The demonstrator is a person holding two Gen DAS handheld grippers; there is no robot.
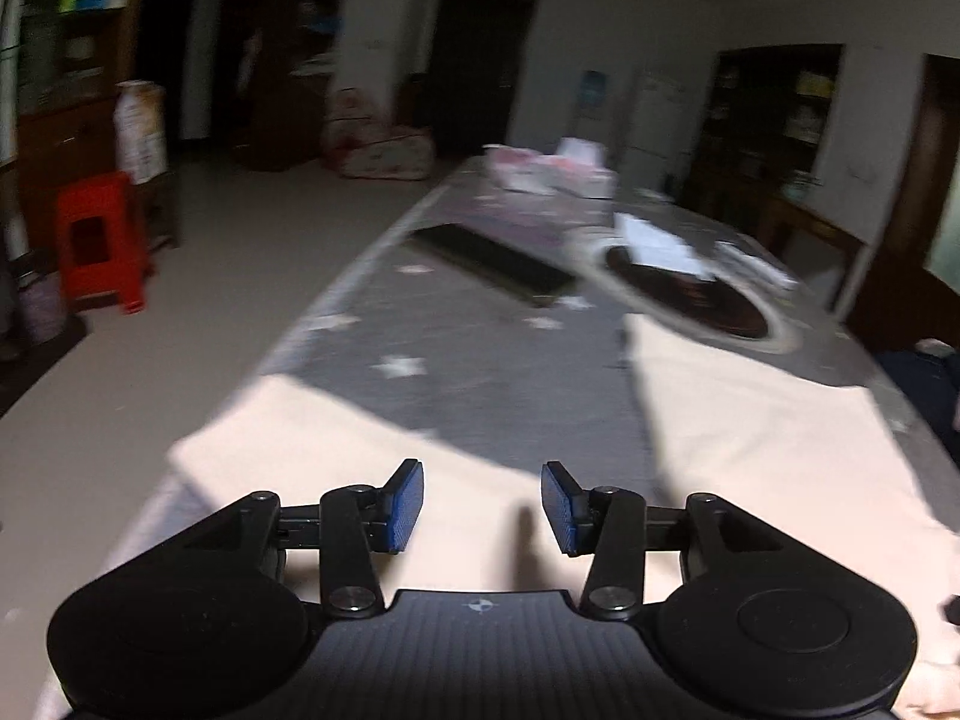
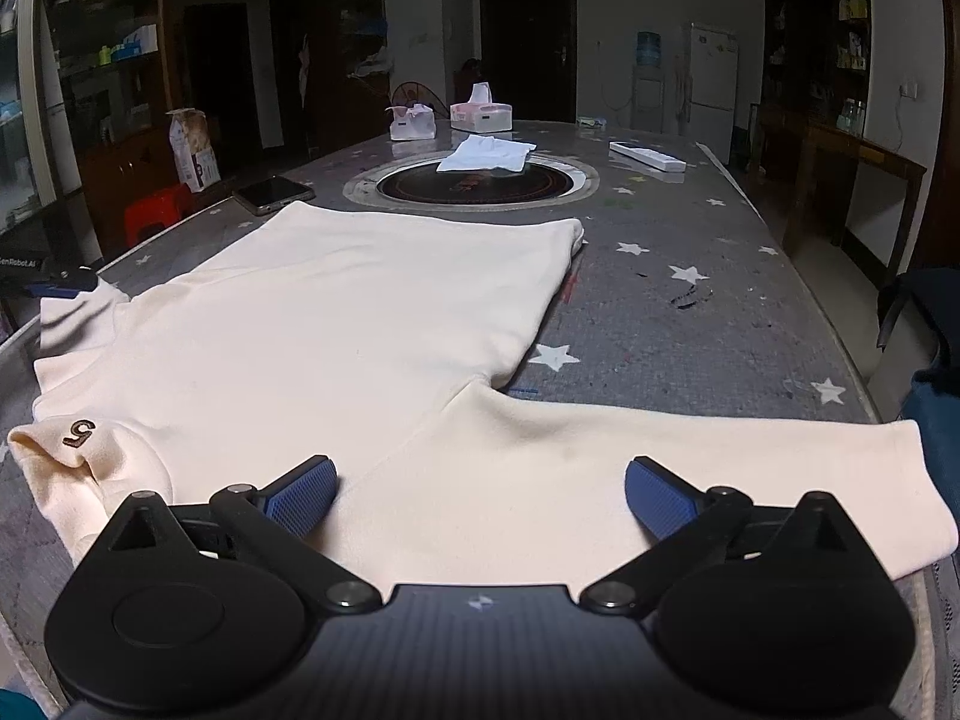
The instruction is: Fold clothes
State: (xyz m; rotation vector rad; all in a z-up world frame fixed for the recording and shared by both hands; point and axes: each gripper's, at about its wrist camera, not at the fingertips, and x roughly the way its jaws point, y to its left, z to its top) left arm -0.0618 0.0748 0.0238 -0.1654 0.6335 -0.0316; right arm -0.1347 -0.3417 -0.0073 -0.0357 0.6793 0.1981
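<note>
A cream T-shirt (image 2: 360, 324) is laid flat on a grey tablecloth (image 2: 690, 312) printed with white stars. Its body runs away from the right wrist camera towards an inset round hotplate (image 2: 474, 183), and one short sleeve (image 2: 720, 474) is spread out to the right, close to the table's near edge. The collar end is turned over at the near left, where a dark embroidered figure 5 (image 2: 80, 433) is shown. The fabric looks soft and matte, with only shallow creases at the armpit.

The right gripper (image 2: 480, 495) is held low over the shoulder and sleeve area, tilted down at the cloth; its jaws are spread as wide as they go, and nothing is clamped between the ribbed blue pads (image 2: 300, 495). The left gripper (image 1: 482, 507) is seen in a motion-blurred view above the cream cloth (image 1: 336, 456) near the table's left edge, its jaws parted to a middling gap with nothing between them.

Beyond the shirt, a dark phone (image 2: 273, 193), a folded white cloth (image 2: 486, 156) on the hotplate, a white remote (image 2: 647, 157) and a pink tissue box (image 2: 481, 114) are set on the table.
</note>
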